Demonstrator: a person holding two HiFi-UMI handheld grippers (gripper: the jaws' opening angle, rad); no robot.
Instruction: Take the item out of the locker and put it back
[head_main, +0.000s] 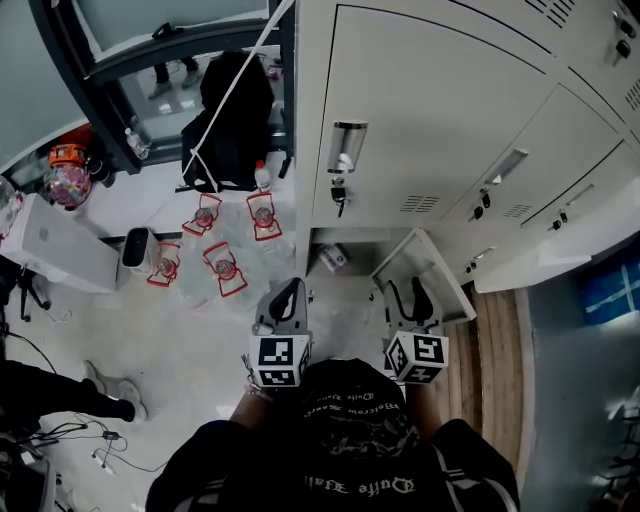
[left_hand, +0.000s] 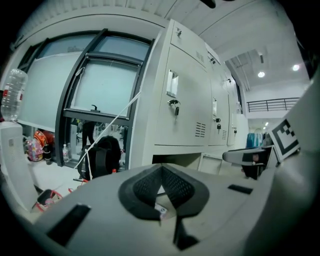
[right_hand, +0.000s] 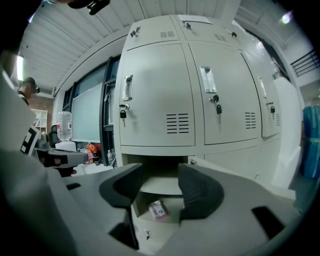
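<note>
Right gripper (right_hand: 161, 186) jaws wide apart, holding nothing. Left gripper (left_hand: 161, 171) jaws shut tight together, tips touching. Small pink item (right_hand: 158, 210) lying inside the open bottom locker (right_hand: 157, 170) (under its little shelf), well apart from both grippers. Locker door (head_main: 425, 270) swung open on the right.

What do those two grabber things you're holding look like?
Both are pale grey plastic. The left gripper and right gripper each have two black pads and carry a white cube printed with black square markers. The person's top is black with white lettering.
</note>
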